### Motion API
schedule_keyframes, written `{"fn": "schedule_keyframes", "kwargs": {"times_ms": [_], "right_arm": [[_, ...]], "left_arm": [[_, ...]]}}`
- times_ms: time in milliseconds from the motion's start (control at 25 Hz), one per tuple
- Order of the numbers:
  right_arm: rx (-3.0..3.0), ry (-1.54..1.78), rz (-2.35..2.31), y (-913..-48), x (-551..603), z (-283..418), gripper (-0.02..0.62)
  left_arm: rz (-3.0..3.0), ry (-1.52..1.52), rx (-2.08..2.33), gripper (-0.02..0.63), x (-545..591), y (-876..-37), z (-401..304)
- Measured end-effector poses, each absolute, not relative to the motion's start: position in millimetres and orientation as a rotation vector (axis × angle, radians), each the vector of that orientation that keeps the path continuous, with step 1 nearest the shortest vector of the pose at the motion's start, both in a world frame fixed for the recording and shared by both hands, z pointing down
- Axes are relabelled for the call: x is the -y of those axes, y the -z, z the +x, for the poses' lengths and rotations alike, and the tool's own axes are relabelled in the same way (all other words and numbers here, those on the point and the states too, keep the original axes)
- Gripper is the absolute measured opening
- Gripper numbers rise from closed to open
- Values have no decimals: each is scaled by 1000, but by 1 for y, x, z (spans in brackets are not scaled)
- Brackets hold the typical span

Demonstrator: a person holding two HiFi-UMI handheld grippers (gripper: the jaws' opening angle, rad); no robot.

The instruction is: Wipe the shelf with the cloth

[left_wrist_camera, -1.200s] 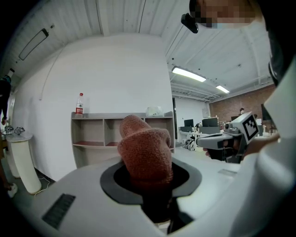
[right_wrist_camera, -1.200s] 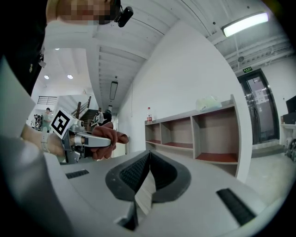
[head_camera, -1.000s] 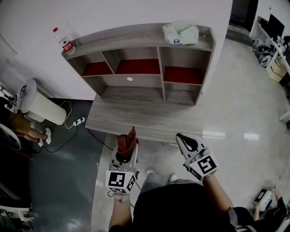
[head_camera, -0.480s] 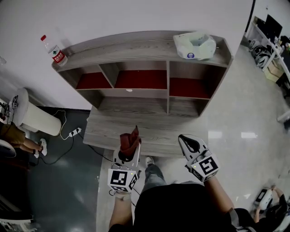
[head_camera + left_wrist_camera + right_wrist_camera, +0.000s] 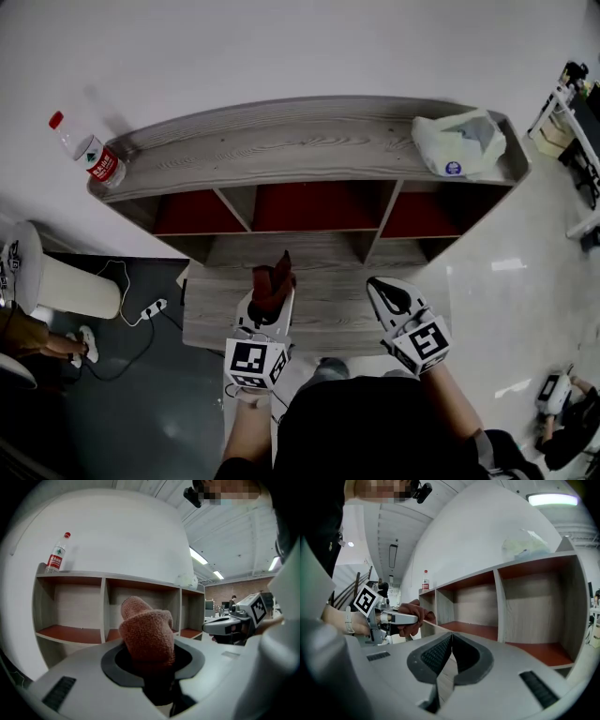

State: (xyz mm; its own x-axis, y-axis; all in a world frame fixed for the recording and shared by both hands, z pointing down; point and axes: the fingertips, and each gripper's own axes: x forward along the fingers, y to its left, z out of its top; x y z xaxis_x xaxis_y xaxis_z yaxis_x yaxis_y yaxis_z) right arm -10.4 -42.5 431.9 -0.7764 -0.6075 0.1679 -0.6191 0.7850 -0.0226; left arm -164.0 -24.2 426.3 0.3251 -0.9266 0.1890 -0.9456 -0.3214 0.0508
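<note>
The grey wooden shelf unit (image 5: 309,150) has a long top board, three red-floored cubbies (image 5: 319,208) and a lower ledge (image 5: 323,300). My left gripper (image 5: 274,286) hovers over that ledge, shut on a bunched reddish-brown cloth (image 5: 273,281) that sticks up from its jaws; the cloth (image 5: 147,632) fills the middle of the left gripper view. To its right my right gripper (image 5: 386,292) is shut and empty, its pads (image 5: 436,656) meeting at the tip. It points at the right cubbies (image 5: 534,616).
A plastic water bottle (image 5: 86,150) stands at the top board's left end and a crumpled white plastic bag (image 5: 457,142) lies at its right end. A white cylindrical bin (image 5: 56,281) and a power strip (image 5: 150,307) with cables are on the floor at left.
The shelf has come closer and lower in view as I moved toward it. Both grippers now hang over the lower ledge; the cloth stays in the left one.
</note>
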Motion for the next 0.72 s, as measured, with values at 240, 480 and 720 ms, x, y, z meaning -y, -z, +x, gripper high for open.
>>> {"fn": "schedule_keyframes", "kwargs": {"times_ms": [240,480,720], "right_arm": [[2751,-103,1056,-439,73,-37,-3],[2684,-125,1136,-448,92,-30,-3],[2666,-118,1105,-450,106,-27,-3]], "left_arm": [[2482,-161,1619,121,90,-427,-182],[2470,-158,1557,129,146,-434,-179],[2396,-189,1570,138,190,-445,-171]]}}
